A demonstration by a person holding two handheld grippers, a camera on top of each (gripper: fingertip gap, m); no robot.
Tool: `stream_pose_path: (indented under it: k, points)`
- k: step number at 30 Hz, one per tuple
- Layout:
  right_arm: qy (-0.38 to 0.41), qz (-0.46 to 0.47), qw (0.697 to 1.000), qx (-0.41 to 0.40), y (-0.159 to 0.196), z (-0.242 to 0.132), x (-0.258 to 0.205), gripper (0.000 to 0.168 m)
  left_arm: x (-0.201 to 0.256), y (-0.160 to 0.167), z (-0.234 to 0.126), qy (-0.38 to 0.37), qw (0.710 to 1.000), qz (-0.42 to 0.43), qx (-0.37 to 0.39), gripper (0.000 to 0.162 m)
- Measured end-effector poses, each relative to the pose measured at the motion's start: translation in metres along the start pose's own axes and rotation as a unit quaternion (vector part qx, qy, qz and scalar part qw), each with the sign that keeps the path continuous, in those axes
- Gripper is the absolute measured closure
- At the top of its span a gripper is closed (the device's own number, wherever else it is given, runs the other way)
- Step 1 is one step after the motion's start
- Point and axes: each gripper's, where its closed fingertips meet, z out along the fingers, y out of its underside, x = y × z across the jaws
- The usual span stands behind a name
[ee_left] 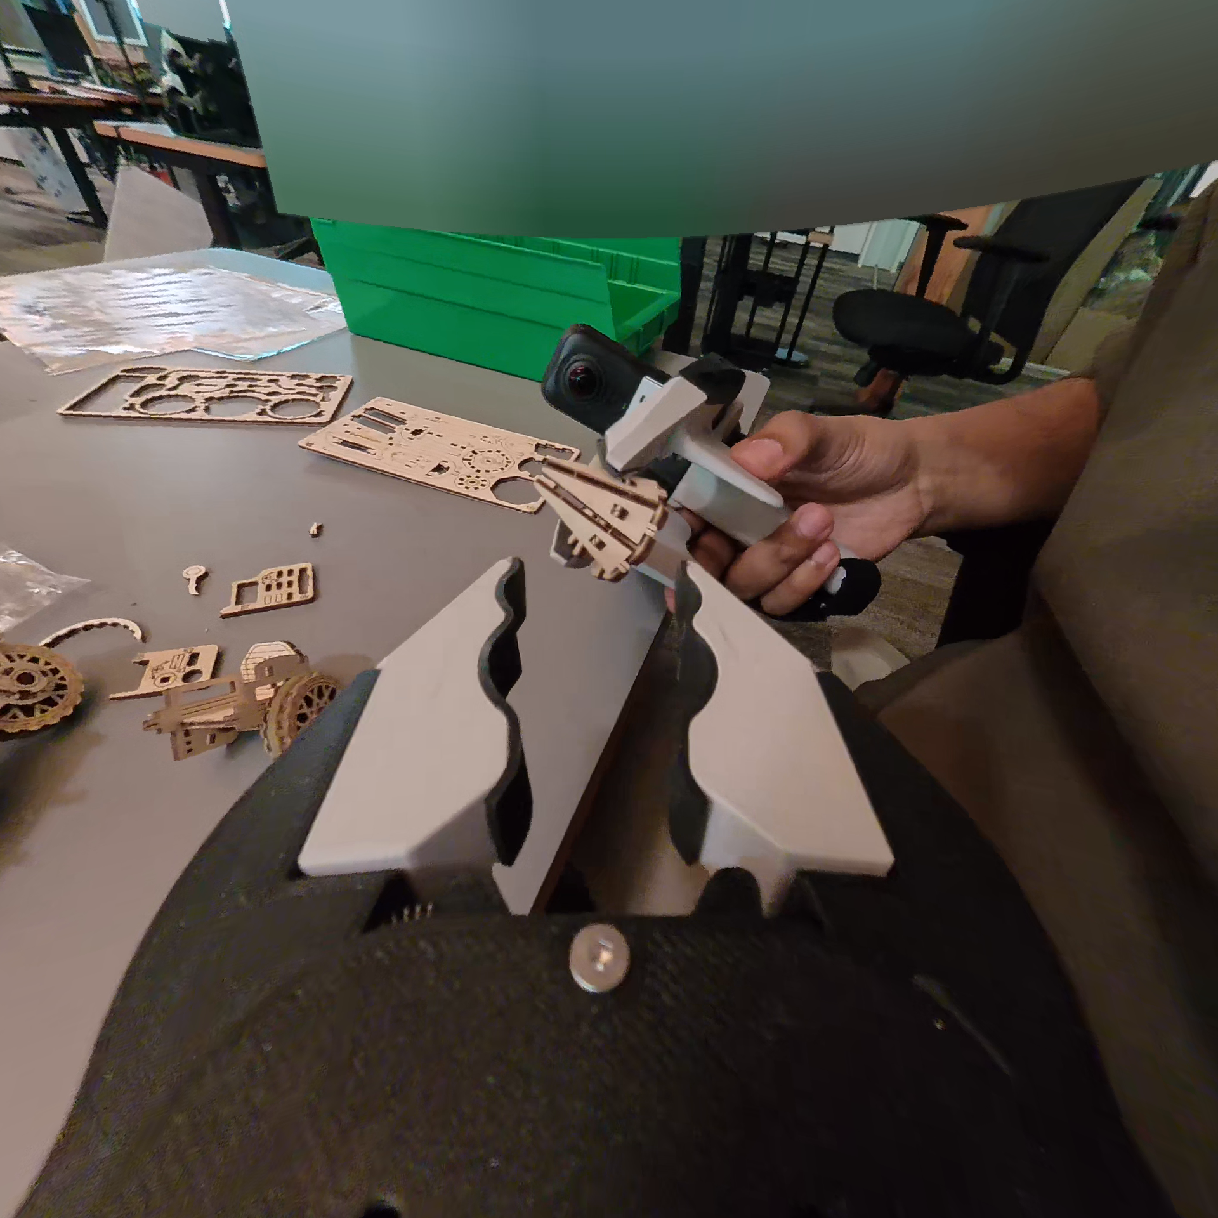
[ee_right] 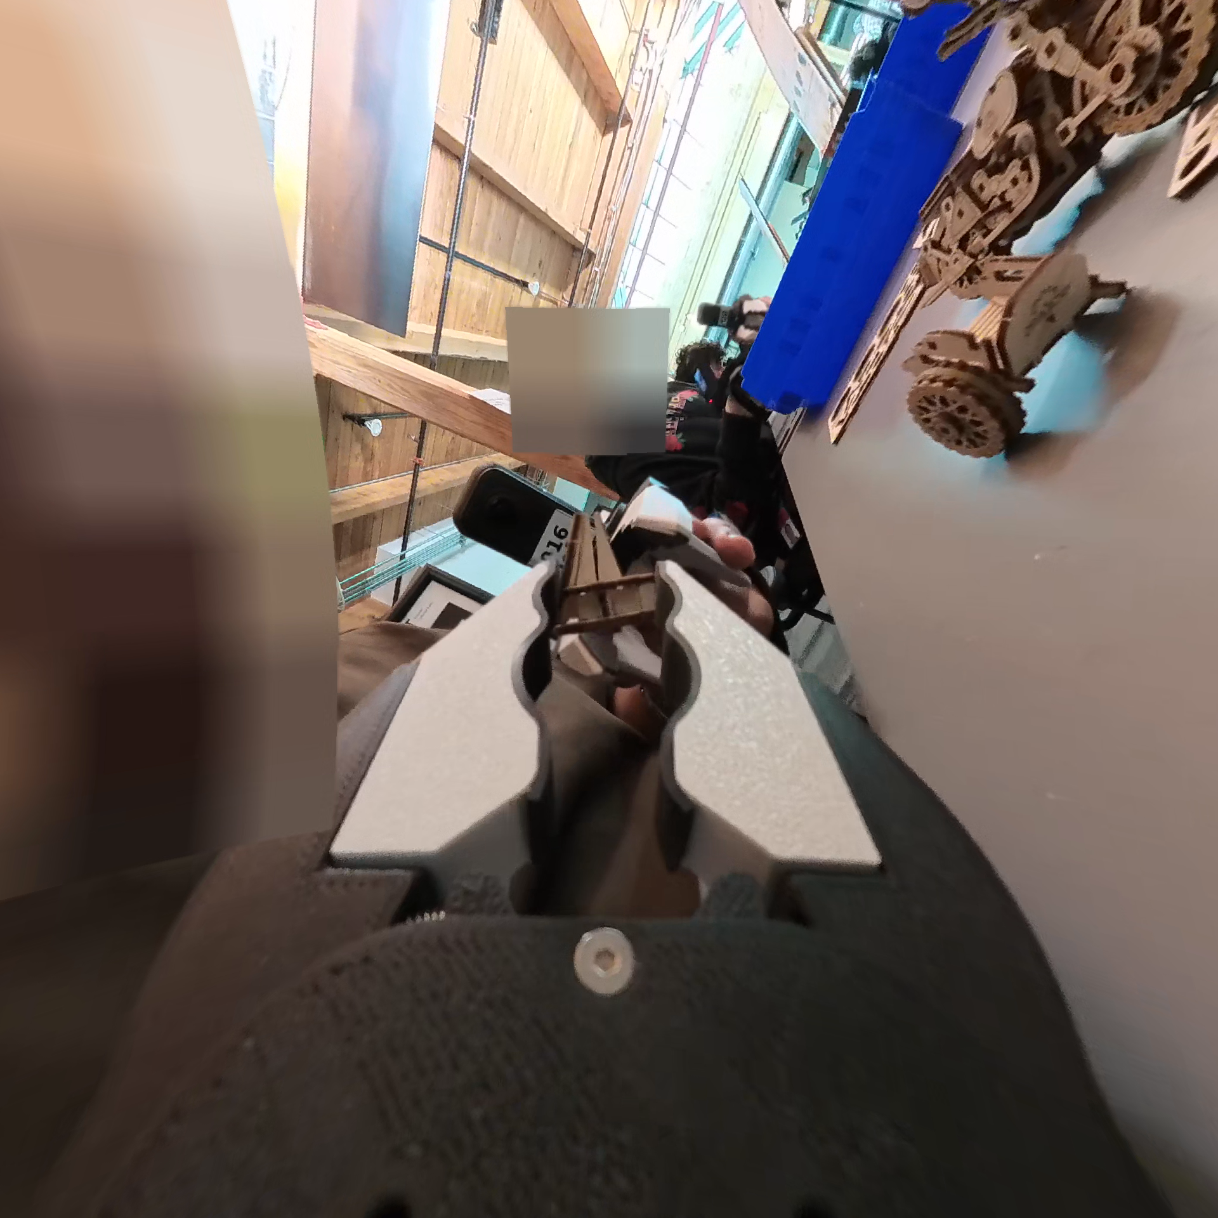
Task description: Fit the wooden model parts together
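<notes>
**Sub-assembly in the air, most parts still on the table**

The right gripper (ee_right: 603,609) is closed down on a small wooden sub-assembly (ee_left: 603,521), a fan-shaped cluster of ribbed plates; in the right wrist view the piece sits pinched between the fingertips at about 12 o'clock from the camera. In the left wrist view the same gripper appears at roughly 1 o'clock, held by a hand (ee_left: 824,501) above the near table edge, the piece clear of the table (ee_left: 165,474).

The left gripper (ee_left: 596,593) stands wide apart and grips nothing; its tips point toward the held piece, close under it but not touching.

As for progress, some building is evidently done. A partly built wheeled chassis (ee_left: 244,705) lies at 9 o'clock in the left wrist view, with a loose gear wheel (ee_left: 33,685) farther left. Loose cut parts lie around it: a curved strip (ee_left: 92,629), a small keypad-like plate (ee_left: 270,588) and a flat engraved panel (ee_left: 174,669). Two punched-out sheets (ee_left: 435,451) lie at 11 o'clock, one nearly emptied, in front of a green bin (ee_left: 488,296). A larger finished-looking model (ee_right: 975,283) stands at 2 o'clock in the right wrist view.

I judge the task around midway: the held sub-assembly still wants joining to something, and several parts remain unfitted.
</notes>
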Motion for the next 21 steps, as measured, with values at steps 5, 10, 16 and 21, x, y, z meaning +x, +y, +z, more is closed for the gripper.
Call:
stream_pose_path:
  k: [5,10,16,21]
  points:
    - [0.002,-0.044,0.999,0.016,-0.006,0.001,-0.006,0.142,0.002,0.002,0.005,0.007,0.999,-0.051,-0.001,0.114]
    - [0.057,-0.142,0.988,0.009,-0.006,0.003,-0.005,0.143,0.011,-0.005,0.007,0.064,0.986,-0.151,0.023,0.108]
    - [0.126,-0.330,0.934,-0.048,0.008,0.015,-0.011,0.142,0.007,-0.008,0.003,0.042,0.989,-0.134,0.034,0.121]
    - [0.130,-0.342,0.930,-0.035,0.002,0.012,-0.011,0.142,0.004,-0.006,0.000,0.038,0.990,-0.131,0.030,0.130]
